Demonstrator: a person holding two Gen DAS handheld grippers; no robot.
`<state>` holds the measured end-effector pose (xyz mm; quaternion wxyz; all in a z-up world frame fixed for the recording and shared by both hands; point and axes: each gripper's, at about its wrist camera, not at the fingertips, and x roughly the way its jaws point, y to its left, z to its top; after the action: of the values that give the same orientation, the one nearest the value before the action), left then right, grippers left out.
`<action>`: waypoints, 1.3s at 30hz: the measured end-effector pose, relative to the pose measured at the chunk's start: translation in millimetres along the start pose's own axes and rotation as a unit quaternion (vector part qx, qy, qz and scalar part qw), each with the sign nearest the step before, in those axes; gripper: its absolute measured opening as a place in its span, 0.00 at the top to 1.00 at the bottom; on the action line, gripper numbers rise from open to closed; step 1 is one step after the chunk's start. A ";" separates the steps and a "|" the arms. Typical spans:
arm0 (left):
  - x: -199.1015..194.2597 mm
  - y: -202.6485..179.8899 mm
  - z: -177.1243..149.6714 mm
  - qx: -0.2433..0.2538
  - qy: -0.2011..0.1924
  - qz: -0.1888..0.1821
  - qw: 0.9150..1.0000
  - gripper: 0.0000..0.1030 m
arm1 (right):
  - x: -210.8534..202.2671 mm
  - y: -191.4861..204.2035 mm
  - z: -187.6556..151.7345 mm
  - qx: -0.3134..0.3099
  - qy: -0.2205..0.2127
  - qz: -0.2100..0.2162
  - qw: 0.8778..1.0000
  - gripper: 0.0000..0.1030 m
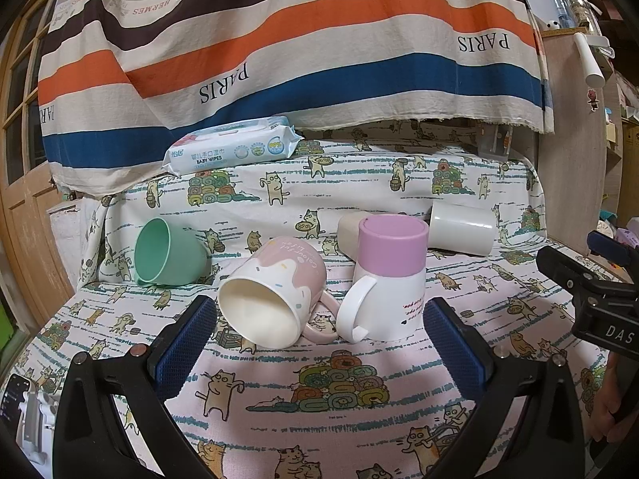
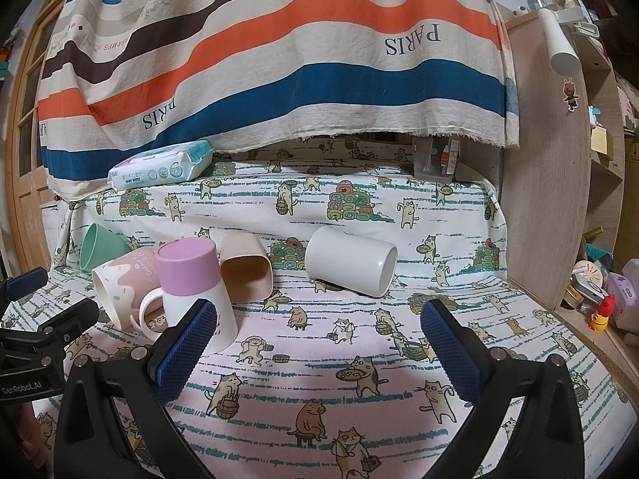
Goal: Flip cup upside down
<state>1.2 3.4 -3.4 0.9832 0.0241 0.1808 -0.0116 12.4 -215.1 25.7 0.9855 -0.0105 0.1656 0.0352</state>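
Observation:
Several cups sit on a cat-print cloth. A purple-and-white mug (image 1: 389, 275) (image 2: 195, 291) stands upside down, handle to the left. A pink-and-white mug (image 1: 271, 291) (image 2: 120, 279), a green cup (image 1: 167, 255) (image 2: 100, 249), a beige cup (image 1: 351, 229) (image 2: 245, 267) and a white cup (image 1: 463, 229) (image 2: 351, 261) lie on their sides. My left gripper (image 1: 319, 343) is open and empty just in front of the two mugs. My right gripper (image 2: 319, 343) is open and empty, in front of the white cup, with its left finger beside the purple mug.
A pack of baby wipes (image 1: 235, 147) (image 2: 159, 167) lies on the raised back ledge under a striped hanging cloth (image 1: 279, 40). A wooden shelf unit (image 2: 559, 159) with small items stands to the right. A wooden door (image 1: 24, 199) is at the left.

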 end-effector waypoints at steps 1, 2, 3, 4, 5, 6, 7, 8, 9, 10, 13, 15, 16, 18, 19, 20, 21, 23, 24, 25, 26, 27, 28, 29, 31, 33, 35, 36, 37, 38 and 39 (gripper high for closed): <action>0.0 0.1 0.0 0.000 0.000 0.000 1.000 0.00 | -0.2 -0.1 0.0 0.000 0.000 0.000 1.000 0.00; 0.1 0.1 0.0 0.000 0.000 -0.001 1.000 0.00 | 0.0 -0.1 0.0 0.000 0.000 0.000 1.000 0.00; 0.1 0.1 0.0 0.000 0.000 0.000 1.000 0.00 | -0.1 -0.2 -0.1 0.000 0.000 0.000 1.000 0.00; 0.1 0.2 -0.1 0.000 0.000 0.000 1.000 0.00 | -0.2 -0.2 -0.1 0.000 0.000 0.000 1.000 0.00; 0.0 0.3 -0.2 0.000 0.000 0.000 1.000 0.00 | -0.2 -0.1 -0.1 0.000 0.000 0.000 1.000 0.00; 0.1 0.1 -0.1 0.000 0.000 -0.001 1.000 0.00 | -0.2 -0.1 -0.1 0.000 0.000 0.000 1.000 0.00; 0.0 0.3 -0.2 0.000 0.000 -0.001 1.000 0.00 | -0.3 -0.2 -0.2 0.000 0.000 0.000 1.000 0.00; 0.1 0.1 -0.1 0.001 0.000 -0.001 1.000 0.00 | -0.2 -0.2 -0.3 0.000 0.000 0.000 1.000 0.00; 0.1 0.3 -0.2 0.000 0.000 0.000 1.000 0.00 | -0.3 -0.3 -0.4 0.000 0.000 0.000 1.000 0.00; 0.1 0.2 -0.1 0.001 0.000 -0.001 1.000 0.00 | -0.4 -0.5 -0.5 0.000 0.000 0.000 1.000 0.00; 0.2 0.3 -0.1 0.001 0.000 -0.001 1.000 0.00 | -0.3 -0.6 -0.7 0.000 0.000 0.000 1.000 0.00; 0.1 0.3 -0.1 0.001 0.000 -0.001 1.000 0.00 | -0.1 -0.5 -0.8 0.000 0.000 0.000 1.000 0.00; 0.1 0.3 -0.1 0.000 0.000 -0.001 1.000 0.00 | -0.3 -0.6 -0.9 0.000 0.000 0.000 1.000 0.00; 0.2 0.4 -0.1 0.000 0.000 -0.001 1.000 0.00 | -0.3 -0.5 -1.2 0.000 0.000 0.000 1.000 0.00; 0.2 0.5 -0.1 0.000 0.000 -0.001 1.000 0.00 | -0.2 -0.5 -1.4 0.000 0.000 0.000 1.000 0.00; 0.2 0.4 -0.1 0.000 0.000 -0.001 1.000 0.00 | -0.2 -0.5 -1.5 0.000 0.000 0.000 1.000 0.00; 0.2 0.3 -0.1 0.000 0.000 -0.001 1.000 0.00 | -0.2 -0.5 -1.7 0.000 0.001 0.000 1.000 0.00; 0.2 0.8 -0.2 0.000 0.001 -0.001 1.000 0.00 | -0.2 -0.5 -2.0 0.001 0.001 0.000 1.000 0.00; 0.2 1.2 -0.4 0.000 0.001 -0.001 1.000 0.00 | -0.2 -0.4 -2.1 0.001 0.001 0.000 1.000 0.00; 0.3 1.7 -0.6 -0.001 0.002 -0.001 1.000 0.00 | -0.4 -0.5 -2.3 0.001 0.001 0.000 1.000 0.00; 0.6 3.2 -1.1 -0.002 0.002 -0.001 1.000 0.00 | -0.2 -0.4 -2.4 0.001 0.001 0.000 1.000 0.00; 0.8 4.0 -1.5 -0.002 0.003 -0.001 1.000 0.00 | -0.2 -0.4 -2.6 0.001 0.001 0.000 1.000 0.00; 1.1 4.4 -1.4 -0.003 0.003 -0.001 1.000 0.00 | -0.7 0.9 -1.2 0.001 0.000 0.001 1.000 0.00; 1.2 4.7 -1.4 -0.003 0.004 -0.001 1.000 0.00 | -0.7 2.4 0.2 0.001 0.000 0.000 1.000 0.00; 2.6 6.7 -1.5 -0.005 0.005 0.000 1.000 0.00 | -2.2 5.2 2.9 0.000 -0.002 0.000 1.000 0.00; 2.6 6.8 -1.6 -0.004 0.005 0.000 1.000 0.00 | -0.9 -0.8 -4.4 -0.001 -0.005 0.001 1.000 0.00; 2.6 6.8 -1.5 -0.004 0.005 0.000 1.000 0.00 | -2.4 0.6 -3.2 0.000 -0.005 0.001 1.000 0.00; 2.6 6.7 -1.4 -0.004 0.005 -0.001 1.000 0.00 | -2.3 0.8 -3.0 0.000 -0.003 0.001 1.000 0.00; 2.6 7.0 -1.5 -0.004 0.005 -0.001 1.000 0.00 | -1.9 -0.4 -3.9 0.000 0.001 0.004 1.000 0.00; 2.6 6.8 -1.3 -0.004 0.005 -0.001 1.000 0.00 | -0.6 2.0 0.8 0.000 0.004 0.006 1.000 0.00; 2.6 6.9 -1.4 -0.004 0.005 -0.001 1.000 0.00 | 0.7 -0.3 1.0 0.002 0.012 0.011 1.000 0.00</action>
<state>3.4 10.4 -5.4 0.9824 0.0199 0.1854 -0.0113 13.3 -215.3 26.4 0.9831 -0.0074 0.1774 0.0454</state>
